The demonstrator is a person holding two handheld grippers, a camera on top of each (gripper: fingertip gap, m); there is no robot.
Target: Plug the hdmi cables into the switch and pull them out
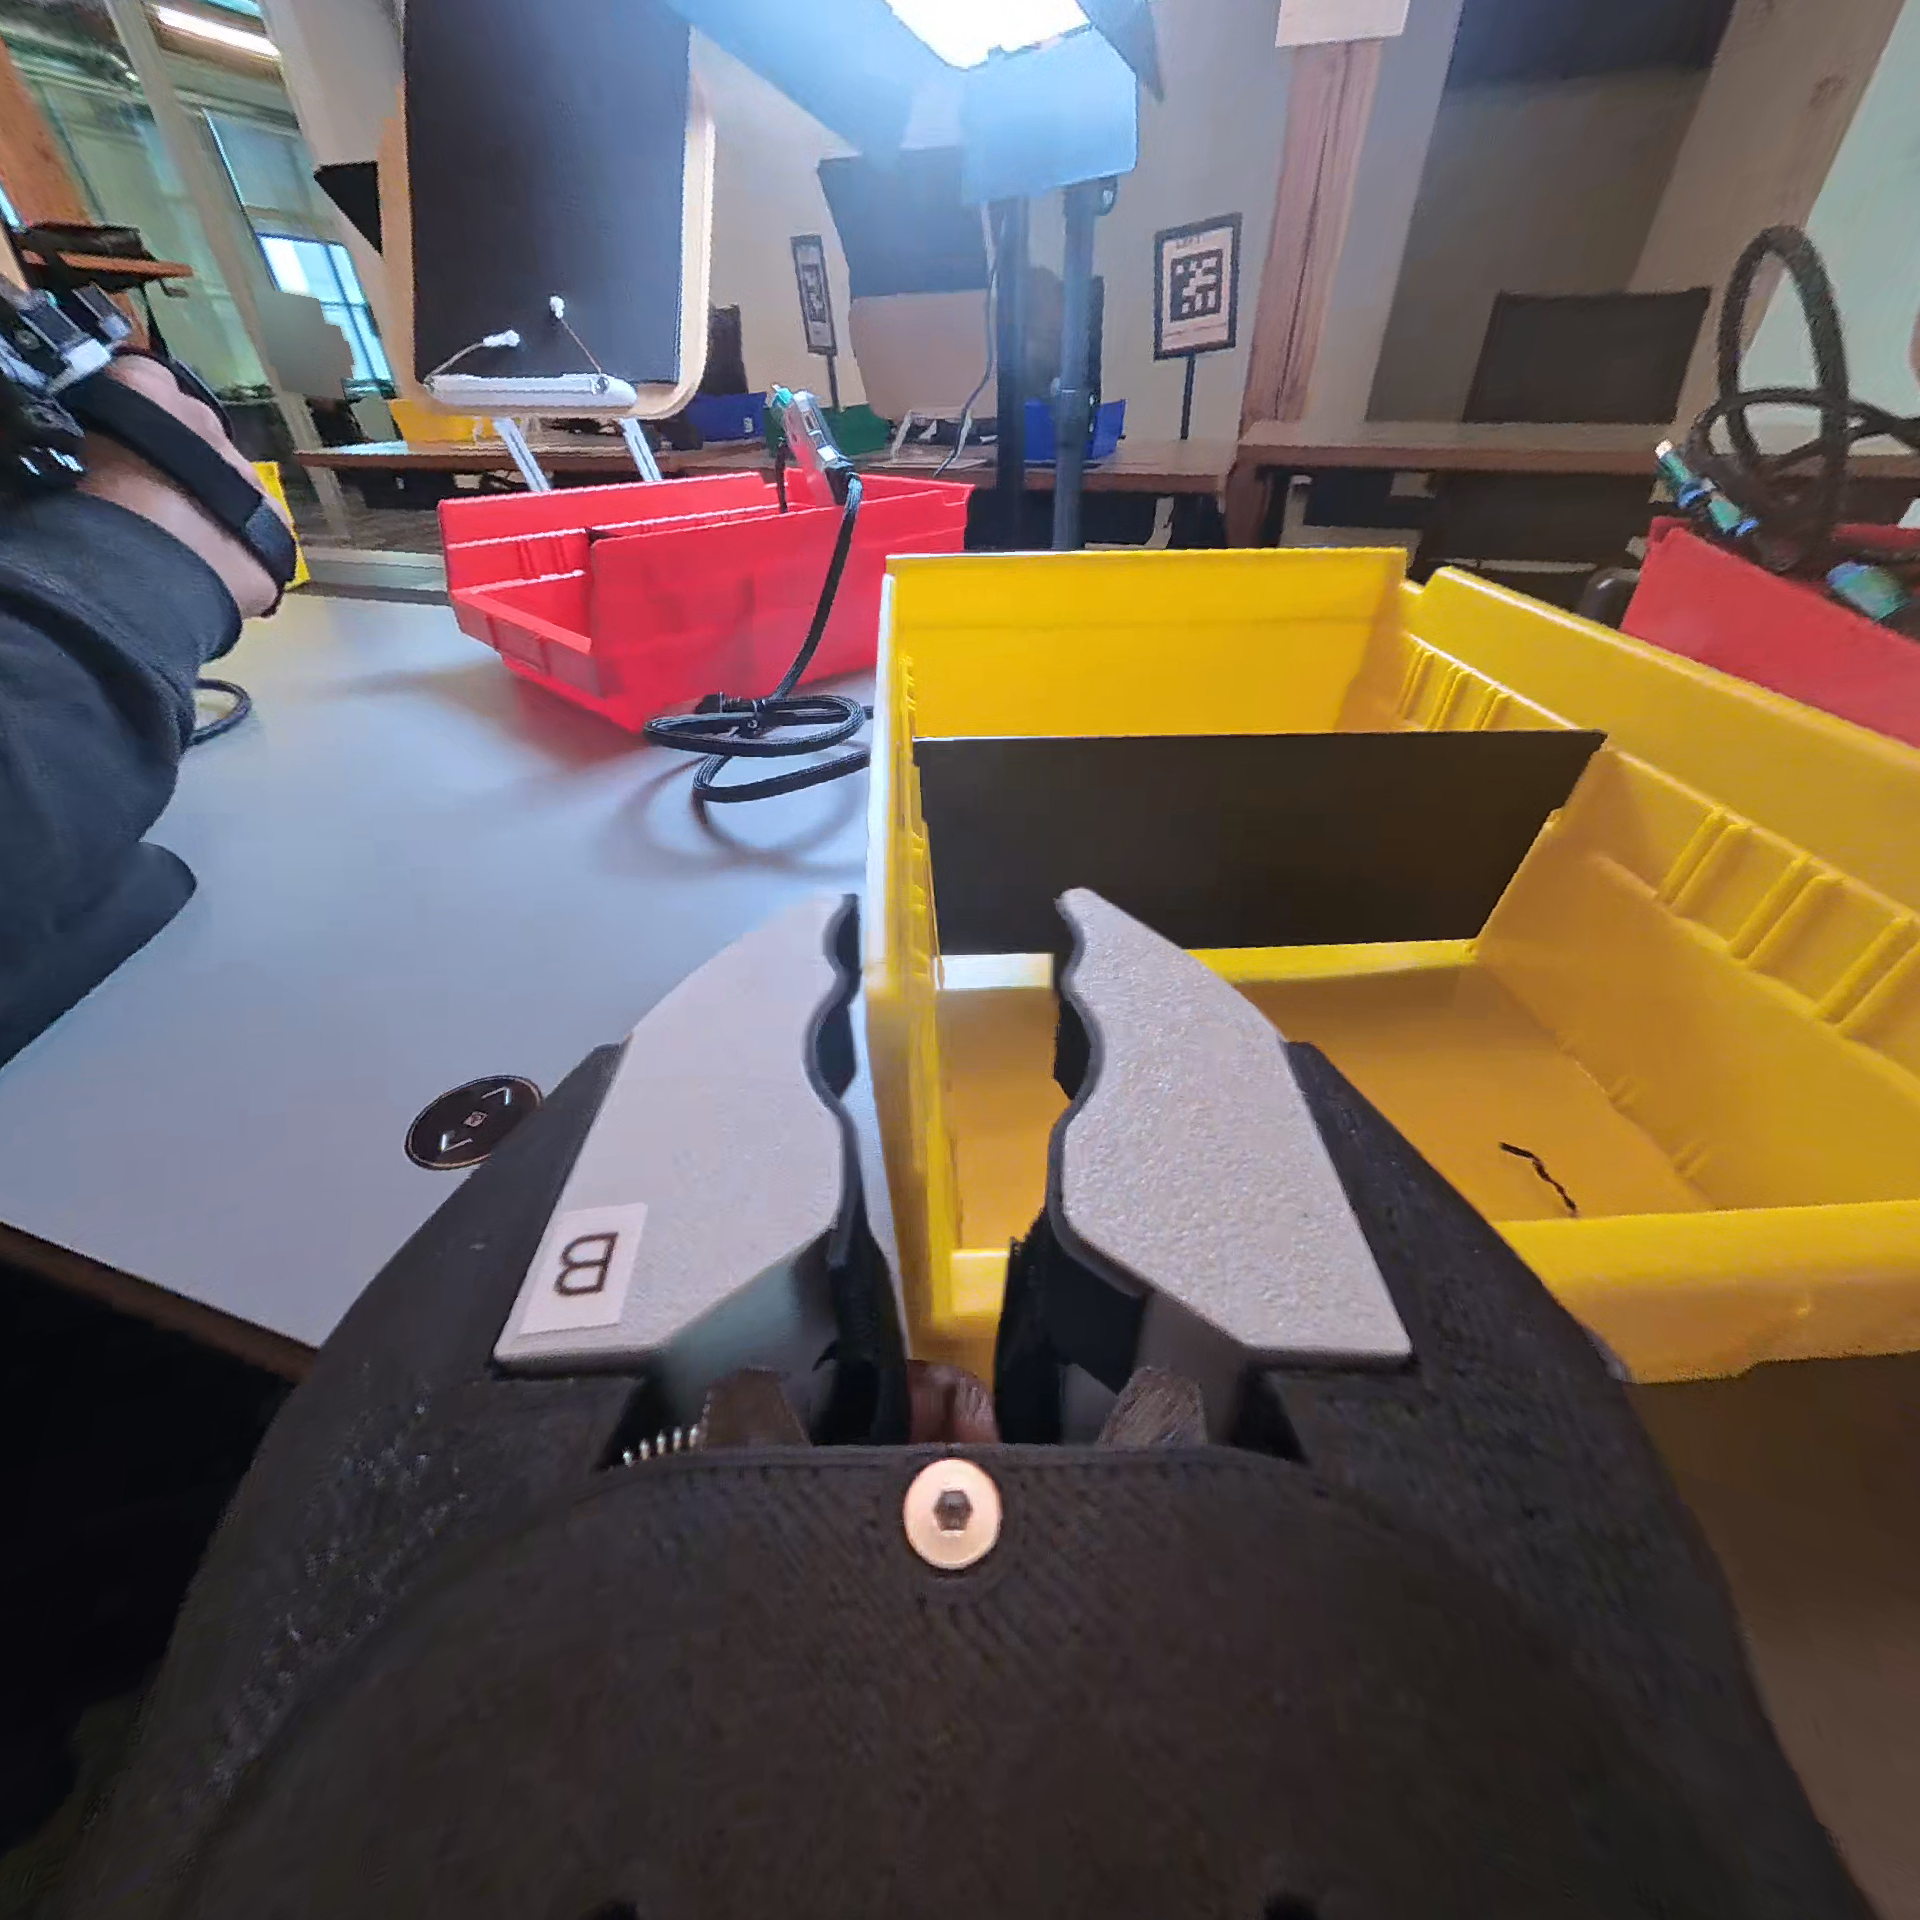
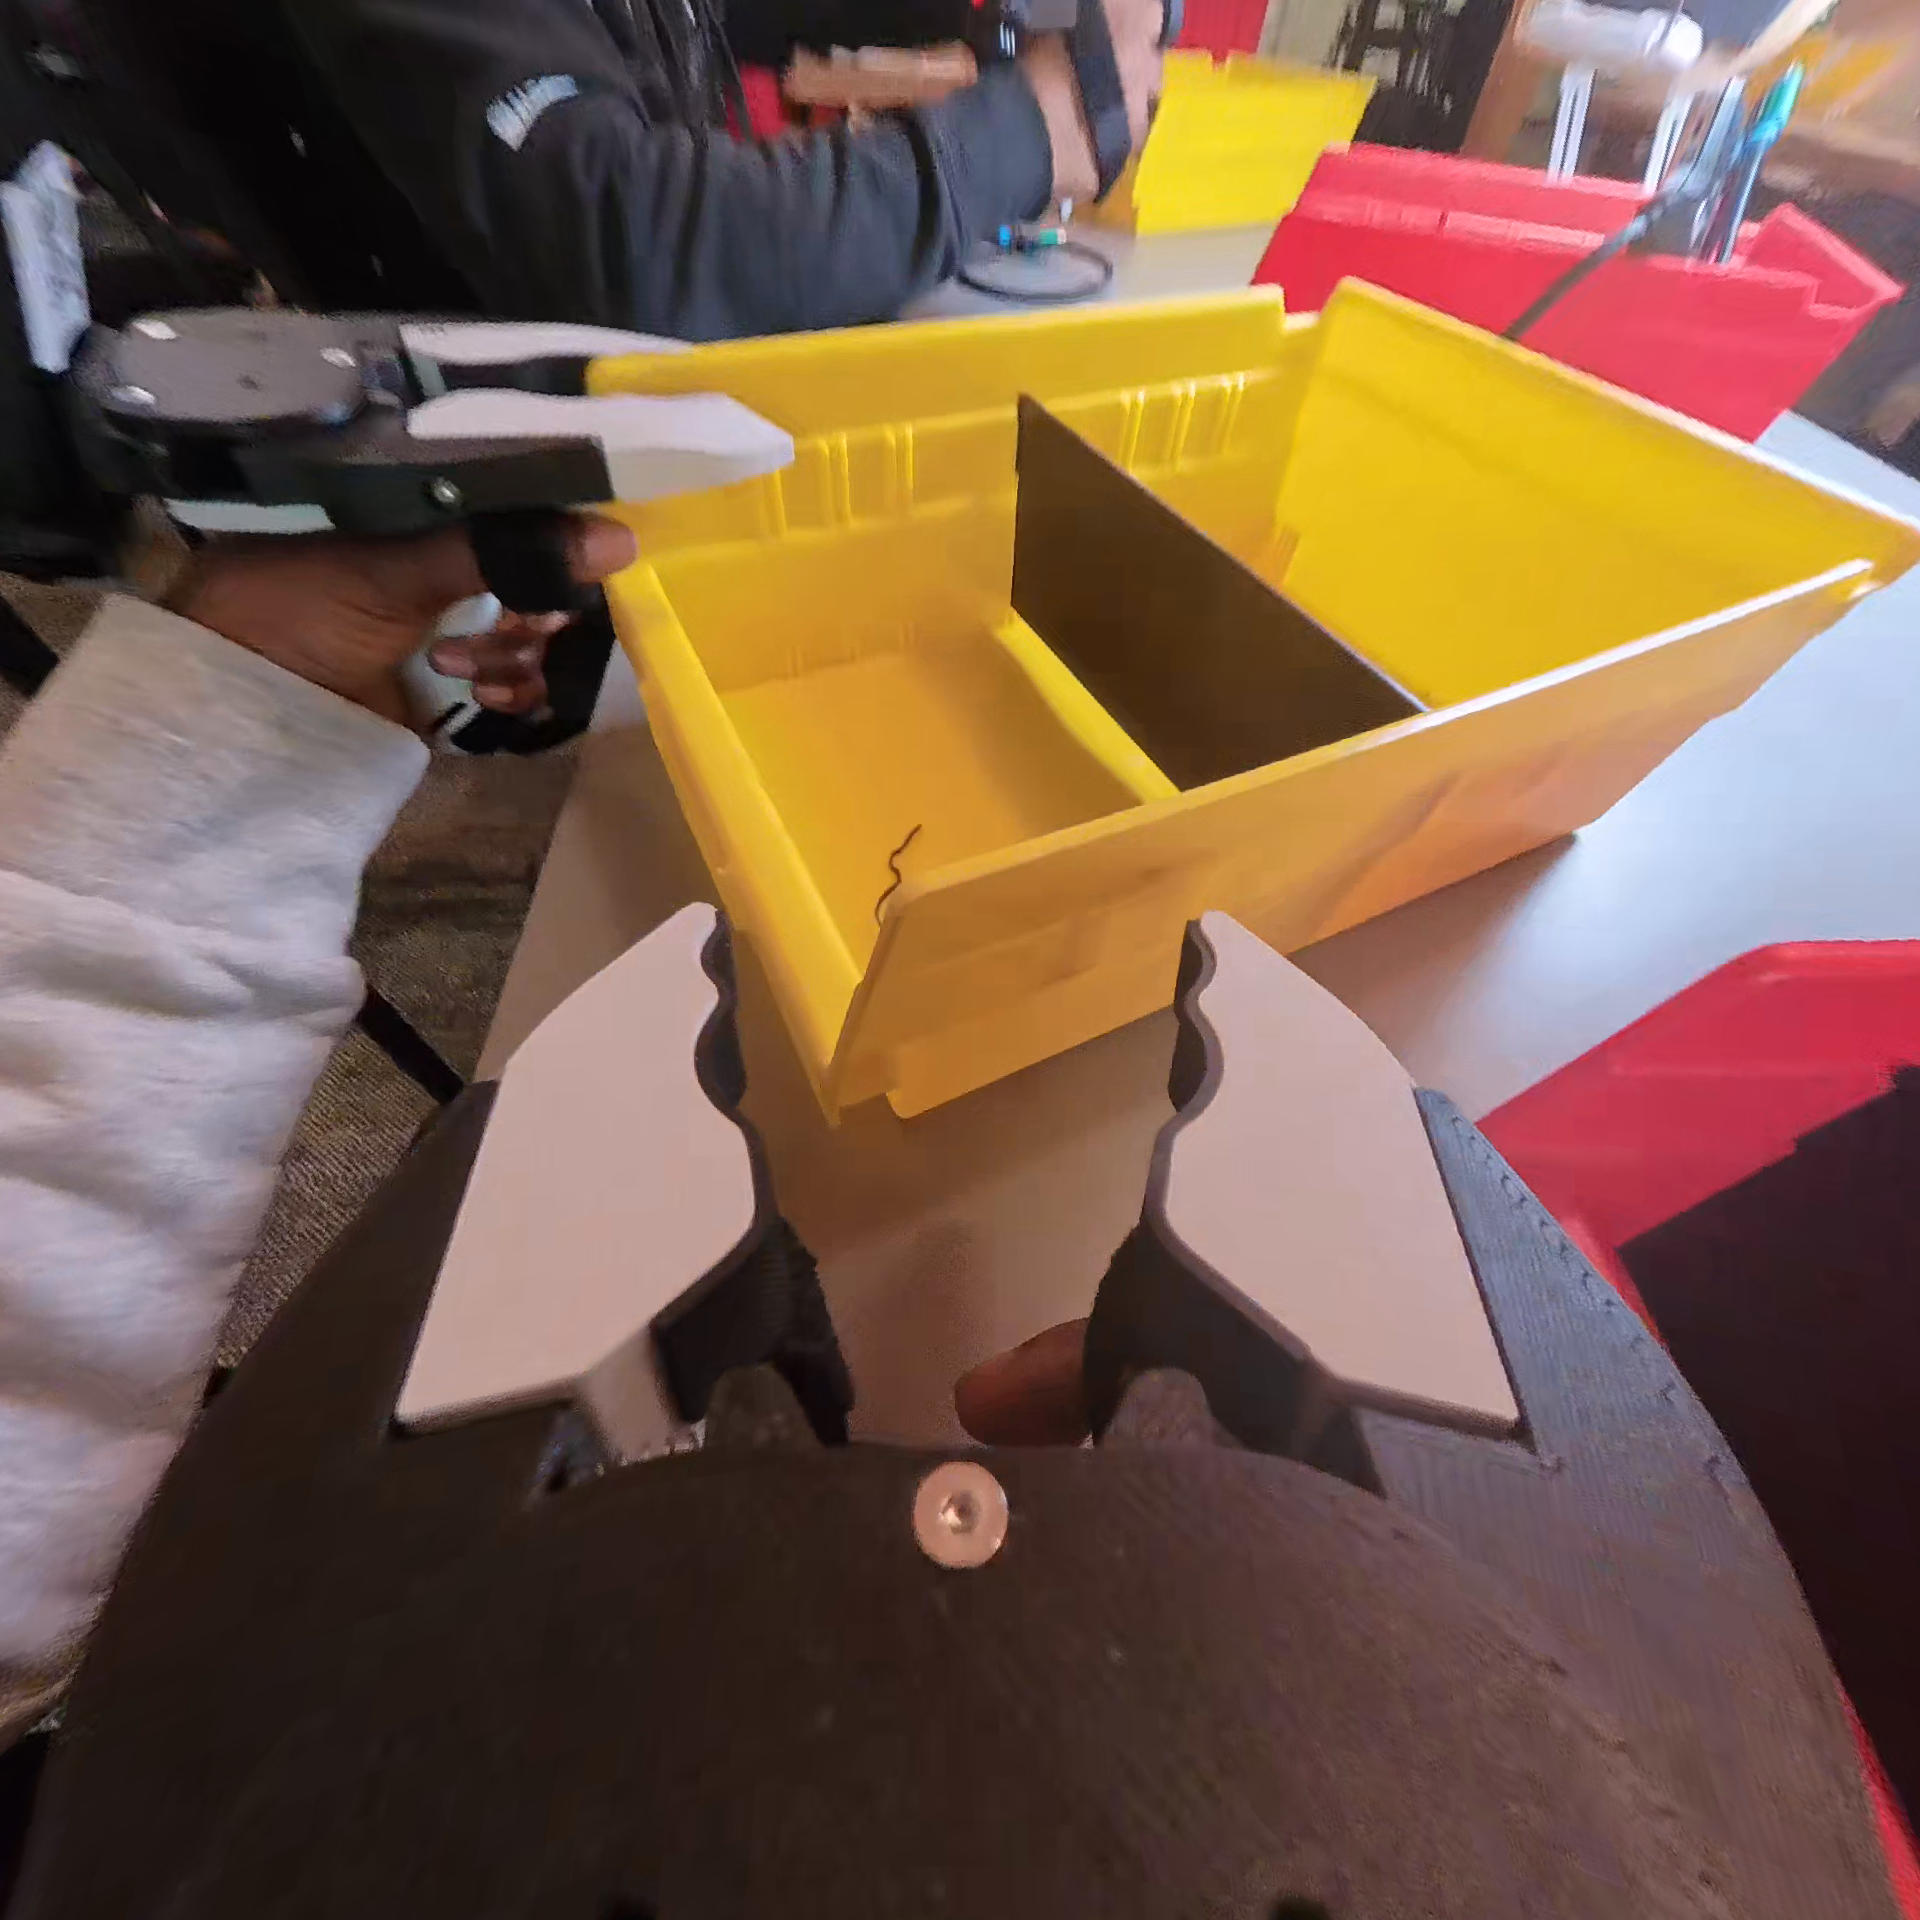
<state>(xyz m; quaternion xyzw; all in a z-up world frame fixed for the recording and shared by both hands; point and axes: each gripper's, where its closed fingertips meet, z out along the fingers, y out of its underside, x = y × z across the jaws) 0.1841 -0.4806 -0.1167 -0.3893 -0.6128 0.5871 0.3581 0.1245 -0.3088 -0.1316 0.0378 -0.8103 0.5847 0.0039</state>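
Observation:
A yellow bin [image 1: 1143, 603] with a black divider [image 1: 1247, 831] stands on the grey table; both compartments hold nothing but a small black thread [image 1: 1543, 1179]. My left gripper [image 1: 961, 914] is open and straddles the bin's left wall, one finger outside and one inside. It also shows in the right wrist view [image 2: 675, 405]. My right gripper [image 2: 956, 925] is open and empty at the near corner of the yellow bin [image 2: 1351, 831]. A black braided cable [image 1: 769, 727] lies coiled by a red bin [image 1: 675, 603], its plug end raised. No switch is in view.
A second red bin [image 1: 1745, 644] at the right holds coiled black cables [image 1: 1787, 416] with teal plugs. Another red bin [image 2: 1714, 1060] sits close at my right. A person in a dark sleeve [image 1: 94, 644] works at the left. A light stand [image 1: 1070, 364] stands behind.

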